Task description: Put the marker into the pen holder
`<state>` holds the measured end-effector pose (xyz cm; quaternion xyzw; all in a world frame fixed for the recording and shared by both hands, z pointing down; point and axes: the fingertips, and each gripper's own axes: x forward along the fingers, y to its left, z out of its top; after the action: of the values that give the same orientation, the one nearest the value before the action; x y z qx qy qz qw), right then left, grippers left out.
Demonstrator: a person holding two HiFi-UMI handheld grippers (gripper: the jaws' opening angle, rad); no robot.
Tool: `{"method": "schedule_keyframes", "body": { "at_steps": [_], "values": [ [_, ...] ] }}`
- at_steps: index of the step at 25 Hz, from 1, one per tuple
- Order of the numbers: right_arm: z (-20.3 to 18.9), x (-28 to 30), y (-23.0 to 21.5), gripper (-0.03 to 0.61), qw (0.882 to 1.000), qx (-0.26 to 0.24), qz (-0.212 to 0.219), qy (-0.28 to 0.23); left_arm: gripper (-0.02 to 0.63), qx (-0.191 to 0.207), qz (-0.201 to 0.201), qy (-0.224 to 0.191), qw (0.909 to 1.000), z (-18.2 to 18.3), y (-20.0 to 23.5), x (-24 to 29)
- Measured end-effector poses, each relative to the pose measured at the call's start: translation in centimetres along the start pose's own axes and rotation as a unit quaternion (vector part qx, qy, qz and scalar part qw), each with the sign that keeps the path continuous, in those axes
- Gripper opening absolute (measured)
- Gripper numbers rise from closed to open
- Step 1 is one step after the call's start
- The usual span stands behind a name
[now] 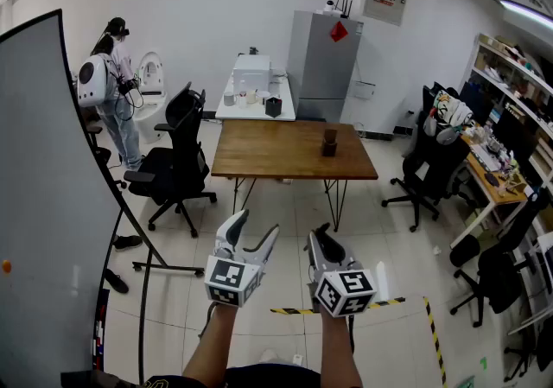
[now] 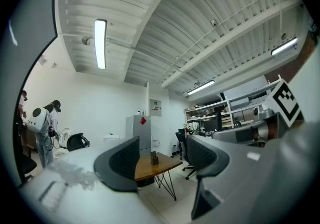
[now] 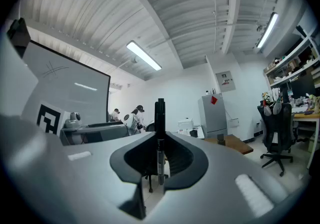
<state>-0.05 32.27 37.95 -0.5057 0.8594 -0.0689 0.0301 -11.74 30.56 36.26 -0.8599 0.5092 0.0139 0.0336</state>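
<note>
Right gripper view is showing the marker [image 3: 160, 118] being pinched upright between the closed jaws of the right gripper [image 3: 160, 155], its upper end standing clear above them; the left gripper [image 2: 162, 160] is being held with jaws spread and nothing between them; in the head view both are being held up side by side over the tiled floor [image 1: 406, 248], well apart from the wooden table [image 1: 259, 162], where a small dark container, probably the pen holder [image 1: 329, 143], is standing.

Most of the task is being judged as not yet done, and several risks are being seen; the round barrel is being gripped along a thin line only, so it could be twisted or shaken loose by a jolt on the way; the black office chair [image 1: 177, 162] could be bumped on approach; the holder looks small and light, so it could be tipped by a marker being lowered off-centre or tilted.
</note>
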Motion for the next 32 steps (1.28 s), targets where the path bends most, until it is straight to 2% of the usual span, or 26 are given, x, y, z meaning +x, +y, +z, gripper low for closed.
{"method": "schedule_keyframes", "body": {
  "at_steps": [3,9,15,18,23,25,32],
  "values": [
    [-1.0,2.8,-3.2,0.051,1.0,0.011,-0.003,0.013,0.301,-0.011,-0.012,0.01,0.9998,-1.7,0.4,4.1],
    [-2.3,7.5,-7.8,0.051,0.999,0.026,-0.005,0.031,0.3,-0.007,0.001,0.047,0.9989,-3.8,2.9,10.6],
    [-3.4,14.2,-13.3,0.051,0.999,0.028,-0.021,0.037,0.3,-0.013,-0.009,0.055,0.9984,-5.6,6.2,19.1],
    [-2.4,19.7,-16.1,0.052,0.999,0.009,-0.027,0.034,0.301,-0.023,-0.022,0.05,0.9982,-5.9,9.0,24.6],
    [1.6,29.0,-20.0,0.052,0.999,-0.022,-0.035,0.008,0.299,0.008,-0.038,0.028,0.9989,-4.3,14.0,33.0],
    [2.8,32.1,-21.2,0.052,0.999,-0.028,-0.037,0.002,0.232,0.01,-0.045,0.017,0.9988,-3.7,15.8,35.9],
    [0.6,37.5,-26.4,0.051,0.998,-0.025,-0.045,0.032,0.235,-0.008,-0.073,0.046,0.9962,-7.3,17.7,43.8]
  ]
}}
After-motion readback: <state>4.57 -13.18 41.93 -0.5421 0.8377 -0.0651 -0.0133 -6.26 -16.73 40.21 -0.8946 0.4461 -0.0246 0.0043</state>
